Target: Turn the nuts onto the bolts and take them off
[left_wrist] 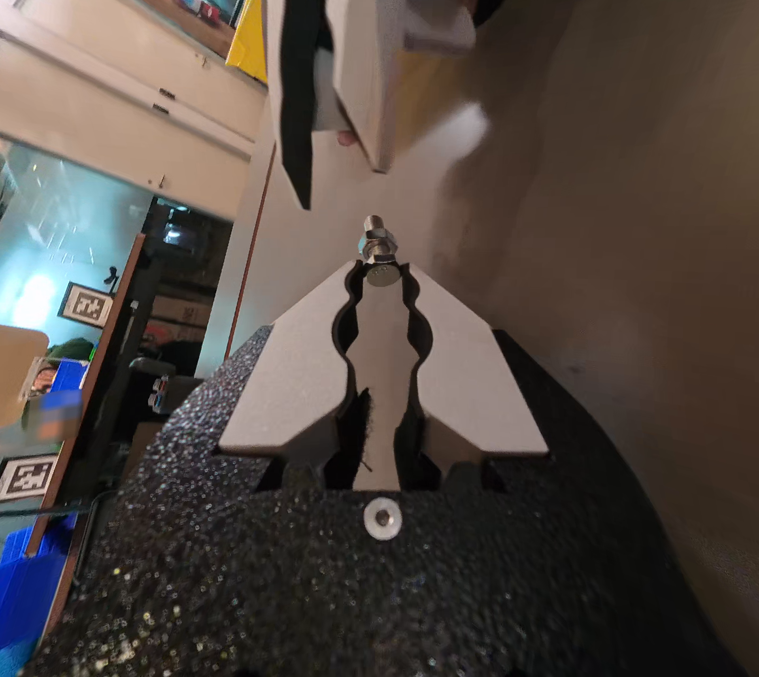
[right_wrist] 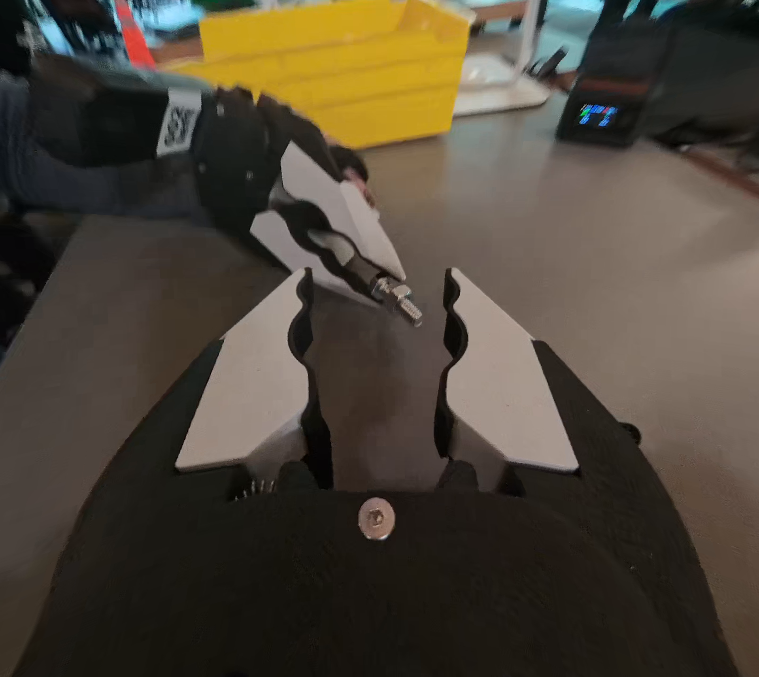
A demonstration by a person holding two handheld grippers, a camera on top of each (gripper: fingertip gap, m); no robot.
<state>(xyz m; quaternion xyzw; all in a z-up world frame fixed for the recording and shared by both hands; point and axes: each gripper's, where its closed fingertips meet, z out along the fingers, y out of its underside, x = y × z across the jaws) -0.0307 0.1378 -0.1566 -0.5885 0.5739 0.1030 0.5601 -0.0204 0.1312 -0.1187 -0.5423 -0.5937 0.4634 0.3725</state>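
My left gripper (left_wrist: 382,270) is shut on the head of a silver bolt (left_wrist: 381,274); the threaded shaft points away from the camera with a nut (left_wrist: 376,239) screwed on it. The view is rolled sideways. My right gripper (left_wrist: 341,185) comes in from above in that view, open, its tips just short of the bolt's end. In the right wrist view my right gripper (right_wrist: 378,281) is open and empty. Just beyond its tips the left gripper (right_wrist: 382,279) holds the bolt (right_wrist: 410,313), thread end toward me, with the nut (right_wrist: 397,294) on it.
A grey table (right_wrist: 575,267) lies under both grippers. A yellow bin (right_wrist: 341,66) stands at the table's far side. A dark device with a small lit screen (right_wrist: 599,115) sits at the back right. A person's dark sleeve (right_wrist: 82,131) comes in from the left. My hands' fingertips stand some 4 cm from each other.
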